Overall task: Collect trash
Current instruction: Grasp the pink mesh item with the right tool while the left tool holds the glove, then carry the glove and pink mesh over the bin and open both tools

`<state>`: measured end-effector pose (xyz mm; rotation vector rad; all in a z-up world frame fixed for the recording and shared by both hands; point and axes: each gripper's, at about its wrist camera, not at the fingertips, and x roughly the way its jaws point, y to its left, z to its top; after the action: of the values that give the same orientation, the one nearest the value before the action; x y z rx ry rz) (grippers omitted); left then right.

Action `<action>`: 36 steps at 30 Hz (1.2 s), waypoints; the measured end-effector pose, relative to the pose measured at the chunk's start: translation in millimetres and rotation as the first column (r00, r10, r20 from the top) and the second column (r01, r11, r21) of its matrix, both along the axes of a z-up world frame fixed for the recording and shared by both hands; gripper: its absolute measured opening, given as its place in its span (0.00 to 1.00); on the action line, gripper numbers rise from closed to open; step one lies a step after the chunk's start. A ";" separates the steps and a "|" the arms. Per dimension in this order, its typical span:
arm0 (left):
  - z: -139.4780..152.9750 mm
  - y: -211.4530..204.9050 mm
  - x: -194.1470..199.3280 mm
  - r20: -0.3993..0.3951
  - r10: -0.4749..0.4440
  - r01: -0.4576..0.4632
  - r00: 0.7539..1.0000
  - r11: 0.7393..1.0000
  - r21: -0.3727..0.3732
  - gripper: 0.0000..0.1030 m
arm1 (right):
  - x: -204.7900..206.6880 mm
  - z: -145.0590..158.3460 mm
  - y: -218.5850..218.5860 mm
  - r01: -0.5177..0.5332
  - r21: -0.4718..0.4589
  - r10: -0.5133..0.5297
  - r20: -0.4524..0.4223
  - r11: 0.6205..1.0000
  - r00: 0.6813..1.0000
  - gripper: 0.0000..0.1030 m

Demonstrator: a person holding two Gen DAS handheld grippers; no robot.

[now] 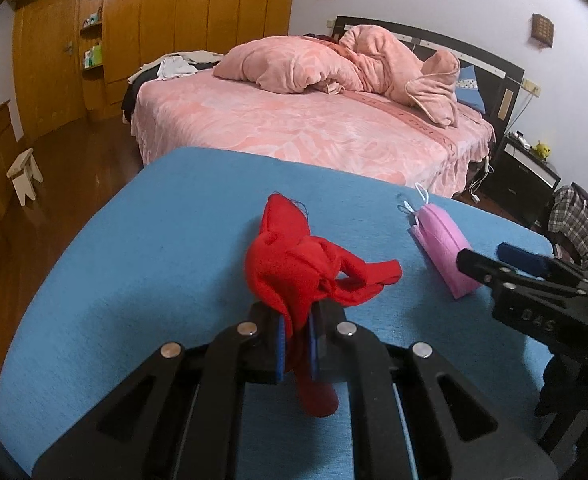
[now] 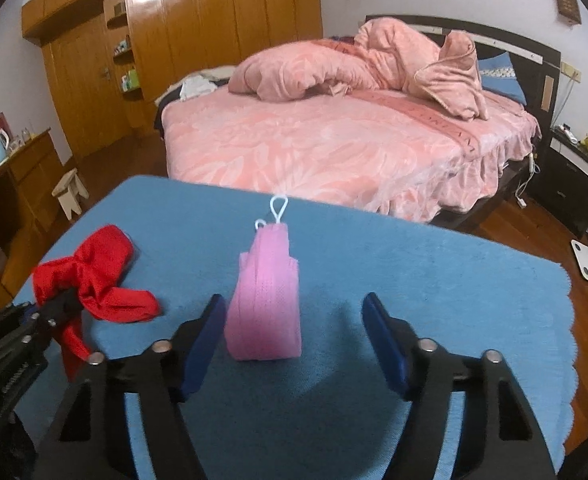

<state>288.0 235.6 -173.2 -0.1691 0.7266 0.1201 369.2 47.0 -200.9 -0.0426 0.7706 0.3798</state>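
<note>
Left gripper is clamped tight on the crumpled red cloth. The pinch is on a narrow fold only; most of the cloth bunches ahead of the blue pads and a tail hangs below them. Risk: the fold slides out under the cloth's own weight if the hand swings fast, or the hanging tail drags on the blue fabric-covered tabletop and pulls the fold free.

Right gripper stands partly open, straddling the near end of the folded pink face mask with white ear loops. The mask lies on the tabletop to the right of the red cloth, well apart from it. Neither pad presses on it. It sits off-centre, almost against the left pad with a clear gap to the right pad.

Failure modes, as I judge them:
- Off-centre closing: the left pad reaches it first and shoves the light mask sideways instead of pinching it.
- Pads may be too high: they'd close on the top fold only and the mask unfolds or slips out.
- Pads too low: they snag the tabletop fabric along with the mask.
- Ear loops at the far end could catch on the fabric nap during the lift.
- The two grippers work near each other over the tabletop; a swing from either could bump the other and knock the red cloth loose.

No bin visible in either view, so I can't tell where it is.
</note>
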 end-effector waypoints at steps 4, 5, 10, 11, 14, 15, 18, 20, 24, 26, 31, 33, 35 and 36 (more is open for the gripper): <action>-3.1 2.8 2.5 -0.017 0.008 -0.008 1.000 1.000 -0.013 0.08 | 1.2 -6.1 6.2 -0.050 0.005 0.050 -0.041 0.999 0.998 0.29; -3.5 3.5 2.6 -0.020 0.009 -0.009 1.000 1.000 -0.014 0.07 | 0.0 -7.8 8.2 -0.065 0.004 0.065 -0.046 0.998 0.997 0.26; -5.7 1.9 3.8 -0.034 0.007 -0.006 0.999 1.000 0.000 0.07 | -1.5 -9.6 9.8 -0.057 0.003 0.057 -0.048 0.998 0.997 0.19; -6.3 1.7 4.7 -0.040 0.006 -0.006 0.999 1.000 0.003 0.07 | -0.8 -9.7 8.8 -0.055 0.009 0.055 -0.050 0.998 0.997 0.19; -6.6 2.8 5.2 -0.048 0.009 -0.009 0.999 1.000 0.004 0.07 | -3.3 -5.3 6.5 -0.045 0.020 0.046 -0.039 0.999 0.998 0.18; -6.4 3.2 5.0 -0.047 0.008 -0.008 0.999 1.000 0.003 0.07 | -4.9 -3.3 4.9 -0.040 0.023 0.040 -0.034 0.999 0.999 0.17; -6.1 3.0 4.4 -0.038 0.004 -0.004 0.999 1.000 0.007 0.07 | -12.1 8.2 -6.8 -0.014 0.065 0.016 -0.028 0.998 0.999 0.17; -5.2 0.6 3.2 -0.028 -0.005 0.005 1.000 1.000 0.016 0.07 | -20.4 18.7 -18.3 0.001 0.090 0.000 -0.014 0.996 1.000 0.17; 2.5 -10.1 0.0 -0.007 -0.026 0.026 1.000 0.999 0.045 0.07 | -32.6 34.6 -39.6 0.025 0.105 -0.025 0.004 0.994 1.000 0.17; 9.2 -16.3 -3.5 0.004 -0.037 0.037 0.999 0.999 0.035 0.07 | -38.3 42.8 -50.8 0.036 0.119 -0.038 0.014 0.992 0.999 0.18; 35.7 -44.9 -18.8 0.055 -0.094 0.091 0.994 0.994 0.064 0.07 | -55.3 61.3 -71.3 0.040 0.138 -0.048 0.052 0.990 0.997 0.17; 46.3 -56.0 -26.2 0.074 -0.117 0.112 0.990 0.991 0.067 0.07 | -65.0 69.6 -80.5 0.041 0.130 -0.050 0.071 0.991 0.996 0.17; 57.0 -68.2 -35.8 0.098 -0.144 0.138 0.985 0.988 0.070 0.07 | -74.5 76.2 -90.3 0.042 0.148 -0.055 0.082 0.988 0.995 0.18; 62.3 -74.1 -40.7 0.107 -0.155 0.148 0.982 0.987 0.069 0.07 | -79.1 79.5 -95.0 0.044 0.155 -0.058 0.087 0.987 0.994 0.17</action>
<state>247.3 161.5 -110.8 -0.0615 0.6206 -0.0127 290.1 -48.0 -121.5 0.1033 0.6490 0.3848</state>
